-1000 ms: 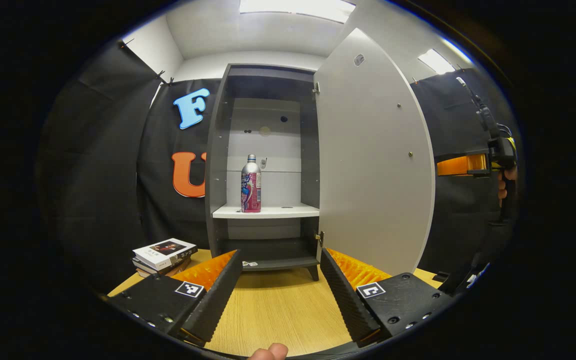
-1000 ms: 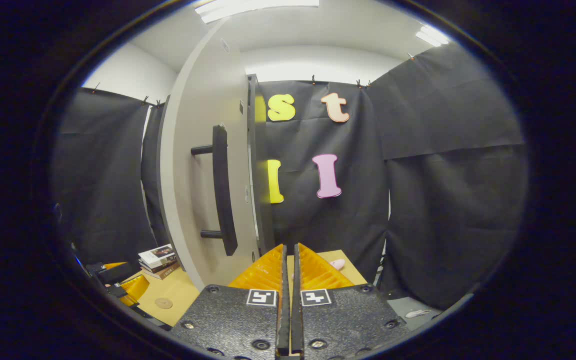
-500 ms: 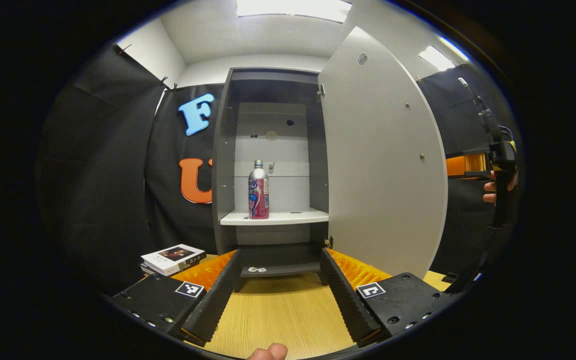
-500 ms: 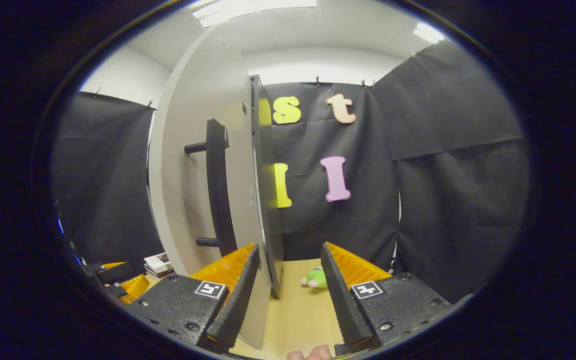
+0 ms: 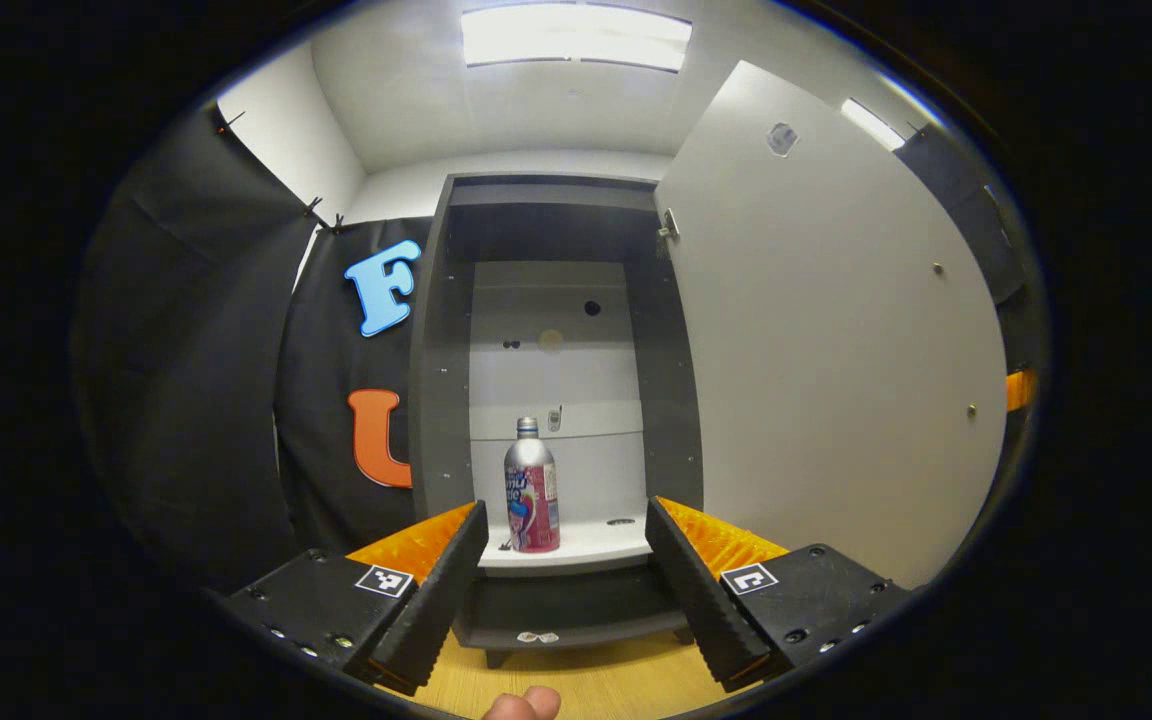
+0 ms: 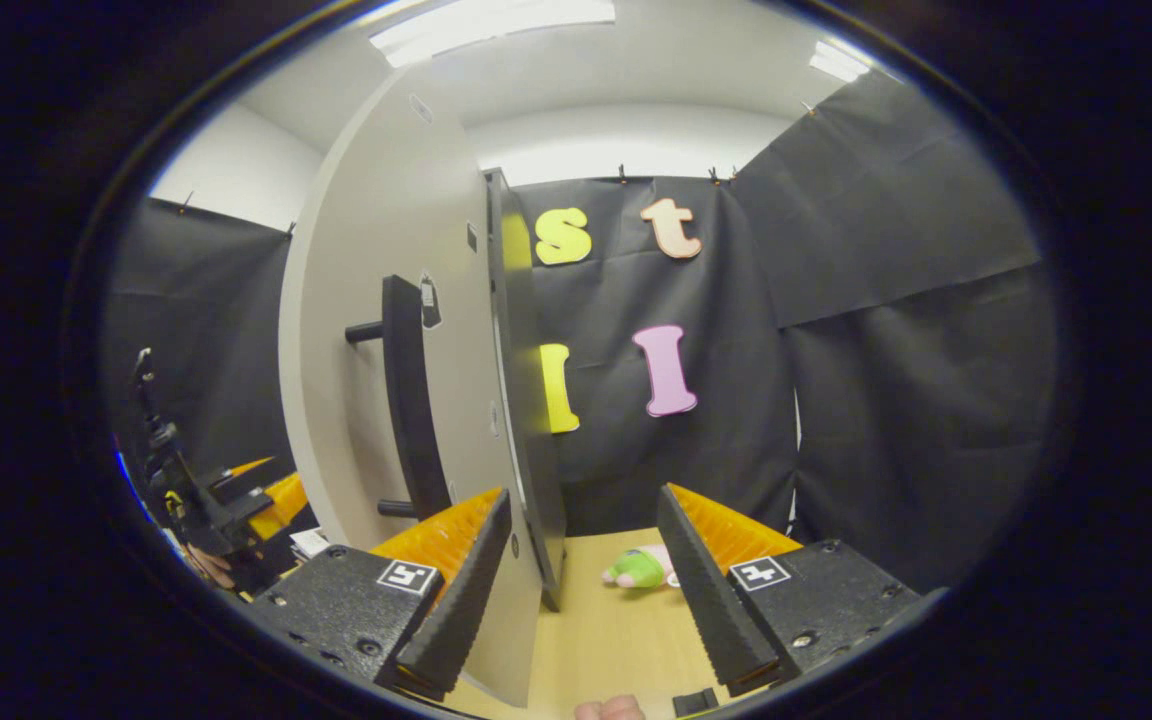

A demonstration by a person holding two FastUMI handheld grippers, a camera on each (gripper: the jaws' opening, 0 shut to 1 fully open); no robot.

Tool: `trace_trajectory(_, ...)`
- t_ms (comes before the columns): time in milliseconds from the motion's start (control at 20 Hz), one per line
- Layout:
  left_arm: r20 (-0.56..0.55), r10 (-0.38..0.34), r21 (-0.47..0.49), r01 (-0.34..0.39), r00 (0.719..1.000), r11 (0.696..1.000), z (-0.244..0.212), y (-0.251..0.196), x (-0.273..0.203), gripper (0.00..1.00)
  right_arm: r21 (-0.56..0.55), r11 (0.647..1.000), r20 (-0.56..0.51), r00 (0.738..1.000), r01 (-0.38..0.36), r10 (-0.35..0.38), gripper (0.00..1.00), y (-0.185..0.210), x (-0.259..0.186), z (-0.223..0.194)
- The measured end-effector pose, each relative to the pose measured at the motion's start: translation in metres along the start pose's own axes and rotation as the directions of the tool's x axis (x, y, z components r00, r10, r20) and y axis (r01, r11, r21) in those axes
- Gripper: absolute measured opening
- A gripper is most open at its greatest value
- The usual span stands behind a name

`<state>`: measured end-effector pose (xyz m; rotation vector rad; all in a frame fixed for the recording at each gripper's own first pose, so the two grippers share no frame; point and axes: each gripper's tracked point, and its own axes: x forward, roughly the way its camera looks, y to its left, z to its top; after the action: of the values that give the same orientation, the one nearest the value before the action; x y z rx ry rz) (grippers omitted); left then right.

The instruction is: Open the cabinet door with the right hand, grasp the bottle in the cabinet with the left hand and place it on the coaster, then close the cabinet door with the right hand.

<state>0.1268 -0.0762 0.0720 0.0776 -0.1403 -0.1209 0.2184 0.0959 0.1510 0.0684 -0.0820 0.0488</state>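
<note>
While I hold both tools up: my two tongs are spread apart and grip nothing.
Left tongs point(image 5: 564, 590): jaws wide apart, aimed into the cabinet, with the bottle seen between them farther off; a fingertip of mine shows at the bottom edge.
Right tongs point(image 6: 581, 580): jaws wide apart, straddling the free edge of the door, touching nothing that I can see.
Desk point(image 6: 606, 640): pale wood below both tongs; one small green and pink toy point(image 6: 641, 568) lies on it past the door's edge.
Door point(image 5: 836, 340): one, light grey, swung open to the right of the cabinet; in the right gripper view its outer face carries one long dark handle point(image 6: 406, 400), standing vertical on two pegs.
Cabinet point(image 5: 441, 400): one, dark grey frame with a pale back wall and one white shelf point(image 5: 586, 545).
Bottle point(image 5: 532, 487): one, silvery with a pink label, standing upright on the white shelf towards its left side, long axis vertical, neck and cap pointing up.
Left tool seen from the right: at the far left of the right gripper view, held in my hand point(image 6: 204, 566).
</note>
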Motion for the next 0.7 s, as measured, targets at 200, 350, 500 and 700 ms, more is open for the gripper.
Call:
trace_trajectory(200, -0.020, 0.032, -0.039, -0.033, 0.999, 0.999, 0.001, 0.023, 0.067, 0.96, -0.012, 1.000, 0.000, 1.000, 0.022, -0.022, 0.87, 0.000, 0.002, 0.002)
trace_trajectory(350, -0.046, 0.032, -0.047, -0.034, 0.998, 0.998, -0.012, 0.030, 0.104, 1.00, -0.012, 0.999, 0.001, 0.999, 0.047, -0.047, 0.92, -0.005, 0.004, 0.004)
trace_trajectory(500, -0.055, 0.053, -0.019, -0.054, 0.997, 0.998, -0.024, 0.041, 0.133, 0.96, -0.016, 0.998, -0.003, 0.998, 0.068, -0.068, 0.92, -0.006, 0.007, 0.006)
trace_trajectory(700, -0.094, 0.062, 0.049, -0.058, 0.994, 0.997, -0.042, 0.047, 0.161, 0.96, -0.024, 0.996, 0.015, 0.996, 0.083, -0.083, 0.92, -0.003, 0.011, 0.013)
